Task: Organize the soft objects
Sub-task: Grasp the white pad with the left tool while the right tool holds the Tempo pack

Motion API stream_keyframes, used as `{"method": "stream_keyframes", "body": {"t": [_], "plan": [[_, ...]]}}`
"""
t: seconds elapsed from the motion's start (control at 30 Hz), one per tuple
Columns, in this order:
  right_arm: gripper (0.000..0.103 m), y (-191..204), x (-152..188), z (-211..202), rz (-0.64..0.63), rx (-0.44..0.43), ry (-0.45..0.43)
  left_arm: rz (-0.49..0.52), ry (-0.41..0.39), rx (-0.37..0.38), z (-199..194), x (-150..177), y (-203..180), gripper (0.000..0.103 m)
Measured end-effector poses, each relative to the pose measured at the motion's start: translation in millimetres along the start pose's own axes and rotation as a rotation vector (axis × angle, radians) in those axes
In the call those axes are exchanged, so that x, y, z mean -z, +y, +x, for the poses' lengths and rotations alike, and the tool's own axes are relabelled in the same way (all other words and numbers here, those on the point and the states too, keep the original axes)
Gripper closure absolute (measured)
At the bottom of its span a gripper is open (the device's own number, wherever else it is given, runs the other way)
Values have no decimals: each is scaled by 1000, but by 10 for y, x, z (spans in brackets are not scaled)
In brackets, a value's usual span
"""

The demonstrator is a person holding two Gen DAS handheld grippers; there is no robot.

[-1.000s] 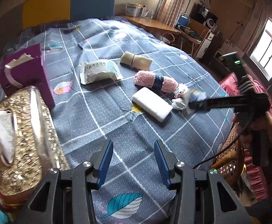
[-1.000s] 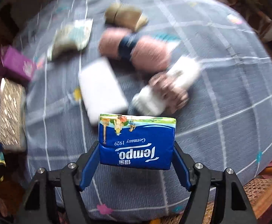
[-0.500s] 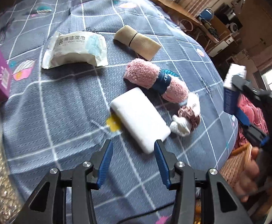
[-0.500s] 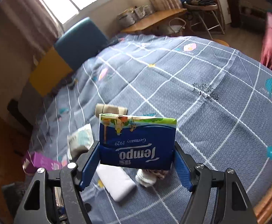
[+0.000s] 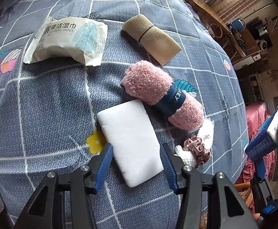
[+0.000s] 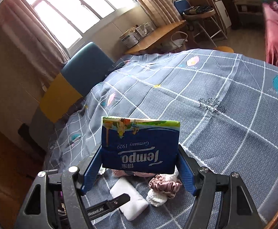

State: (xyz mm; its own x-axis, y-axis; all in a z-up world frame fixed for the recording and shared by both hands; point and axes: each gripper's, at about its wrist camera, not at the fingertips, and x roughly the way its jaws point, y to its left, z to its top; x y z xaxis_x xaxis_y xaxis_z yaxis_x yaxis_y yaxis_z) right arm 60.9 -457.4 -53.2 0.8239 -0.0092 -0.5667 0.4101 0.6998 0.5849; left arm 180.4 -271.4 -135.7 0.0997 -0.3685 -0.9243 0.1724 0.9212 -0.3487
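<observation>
right wrist: gripper [image 6: 139,164] clamping tissue pack [image 6: 139,145]

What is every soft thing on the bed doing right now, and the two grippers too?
Left gripper: open, jaws just opening, straddling the white pad, not pressing it.
White pad: flat on the bed.
Right gripper: shut on the blue tissue pack.
Blue tissue pack: held off the bed, print upside down.
Pink towel: rolled, banded.
Beige cloth: folded, banded.
Wipes pack: lying flat, crumpled.
Pink scrunchie: bunched on a white knit piece.
</observation>
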Motion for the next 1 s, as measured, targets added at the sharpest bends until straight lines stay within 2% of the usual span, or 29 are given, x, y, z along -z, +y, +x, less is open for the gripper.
{"method": "stream_keyframes", "body": {"t": [0.23,0.33,0.43,0.57,0.63,0.77,0.87,0.93,1.0], "plan": [[29,-20,12,26,6,-26,20,5,-22,-62,-75,3,-91,48],[29,-54,12,11,24,-36,17,8,-20,-58,-76,-53,-197,39],[28,-85,7,-1,40,-44,15,32,24,-110,83,-80,-263,38],[28,-99,5,-6,52,-53,19,71,2,-191,156,-75,-371,37],[28,-107,2,-4,56,-58,22,77,-16,-195,133,-47,-385,37],[28,-106,-6,25,51,-56,35,99,27,-272,250,-83,-389,34],[28,-84,1,26,36,-58,38,63,53,-246,250,-78,-262,34],[28,-87,4,24,37,-57,40,28,87,-196,246,-76,-116,35],[28,-85,6,29,35,-58,43,16,76,-130,189,-66,12,35]]}}
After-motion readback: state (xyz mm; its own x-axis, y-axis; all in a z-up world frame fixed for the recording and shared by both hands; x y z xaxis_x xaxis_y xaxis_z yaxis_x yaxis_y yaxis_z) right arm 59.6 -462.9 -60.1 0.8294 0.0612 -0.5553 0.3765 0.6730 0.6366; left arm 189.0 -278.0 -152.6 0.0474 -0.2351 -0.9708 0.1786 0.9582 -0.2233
